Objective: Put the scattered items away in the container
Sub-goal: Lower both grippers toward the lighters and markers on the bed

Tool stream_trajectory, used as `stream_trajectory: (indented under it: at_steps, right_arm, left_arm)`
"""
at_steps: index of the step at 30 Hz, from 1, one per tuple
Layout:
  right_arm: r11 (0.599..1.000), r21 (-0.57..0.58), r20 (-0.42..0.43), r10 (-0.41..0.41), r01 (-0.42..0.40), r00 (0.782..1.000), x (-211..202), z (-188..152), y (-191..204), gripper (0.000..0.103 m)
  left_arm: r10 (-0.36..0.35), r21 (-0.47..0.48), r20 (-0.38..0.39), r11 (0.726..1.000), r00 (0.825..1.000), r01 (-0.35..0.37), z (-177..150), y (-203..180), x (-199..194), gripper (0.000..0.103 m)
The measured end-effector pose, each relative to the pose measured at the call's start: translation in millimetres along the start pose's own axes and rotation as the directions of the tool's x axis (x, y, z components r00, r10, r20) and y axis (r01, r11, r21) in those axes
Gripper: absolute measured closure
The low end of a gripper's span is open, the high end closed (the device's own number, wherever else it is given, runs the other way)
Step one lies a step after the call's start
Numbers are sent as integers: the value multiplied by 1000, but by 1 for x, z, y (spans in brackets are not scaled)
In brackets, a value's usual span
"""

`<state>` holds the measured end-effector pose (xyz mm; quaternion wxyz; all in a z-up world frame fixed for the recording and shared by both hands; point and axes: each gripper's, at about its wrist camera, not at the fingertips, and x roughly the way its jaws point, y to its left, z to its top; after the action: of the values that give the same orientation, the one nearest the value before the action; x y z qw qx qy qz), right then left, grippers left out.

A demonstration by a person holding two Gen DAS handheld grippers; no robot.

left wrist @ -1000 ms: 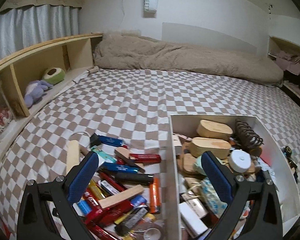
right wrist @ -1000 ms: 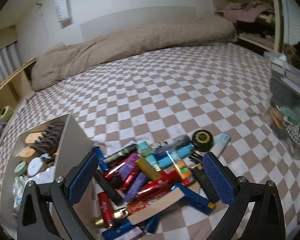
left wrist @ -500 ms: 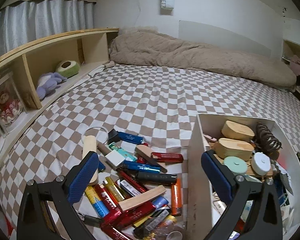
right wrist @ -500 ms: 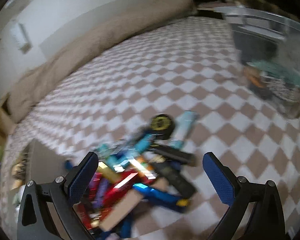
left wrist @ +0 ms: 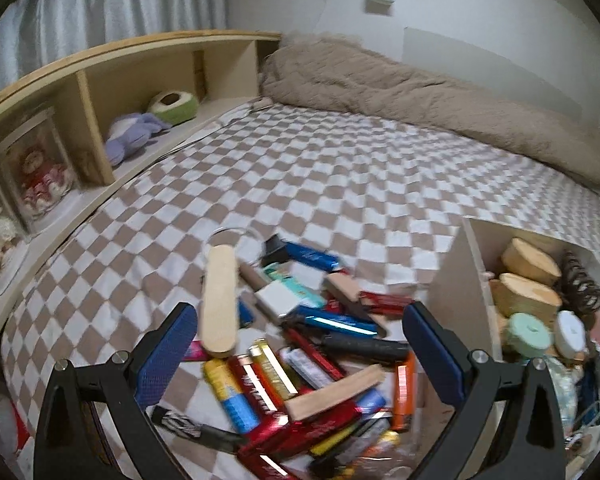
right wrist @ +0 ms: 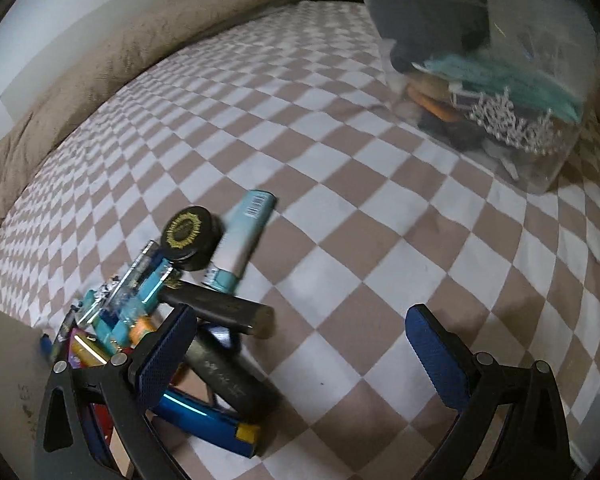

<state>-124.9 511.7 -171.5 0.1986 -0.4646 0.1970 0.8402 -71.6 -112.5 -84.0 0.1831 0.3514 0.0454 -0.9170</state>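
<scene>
**Both grippers wide open above a heap of small items on the bed**

The left gripper (left wrist: 300, 344) is spread wide and holds nothing; its blue pads frame the scattered pile (left wrist: 300, 368) just ahead and below it. The pile is a jumble of red, blue, yellow and orange tubes and sticks, with a pale wooden paddle (left wrist: 219, 300) lying at the gripper's left pad and a wooden block (left wrist: 332, 394) across the middle. To this gripper's right, touching the pile's edge, stands the white container (left wrist: 470, 264), already holding round wooden pieces and a dark hair claw.

The right gripper (right wrist: 300, 344) is equally wide and empty. At its left pad lie dark cylinders (right wrist: 224, 308), a black round tin (right wrist: 188, 232) and a light-blue tube (right wrist: 246, 236). Ahead and to its right the checkered bedspread (right wrist: 340, 128) is open as far as a clear plastic bin (right wrist: 512, 80) at far right.
</scene>
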Motion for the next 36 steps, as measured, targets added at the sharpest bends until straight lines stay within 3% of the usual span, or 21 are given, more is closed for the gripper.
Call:
stream_trajectory:
  at_steps: [8, 13, 24, 28, 31, 36]
  right_arm:
    - [1000, -13, -49, 16, -17, 999, 10, -2, 9, 0]
    - [999, 13, -84, 50, -49, 995, 15, -4, 5, 0]
    - [999, 2, -83, 36, -36, 996, 18, -6, 10, 0]
    - [999, 8, -80, 45, -45, 996, 20, -7, 8, 0]
    - [998, 24, -72, 60, -58, 996, 21, -8, 6, 0]
    - [997, 42, -13, 61, -60, 998, 20, -14, 5, 0]
  left_arm:
    - [79, -49, -20, 996, 997, -80, 1, 54, -2, 0]
    - [110, -21, -51, 994, 993, -111, -18, 81, 5, 0]
    - [61, 44, -138, 997, 989, -56, -65, 107, 21, 0]
    - [-4, 72, -184, 997, 983, 17, -89, 109, 23, 0]
    - [-3, 123, -221, 992, 975, 31, -106, 102, 31, 0]
    - [-2, 136, -203, 990, 979, 31, -115, 100, 35, 0]
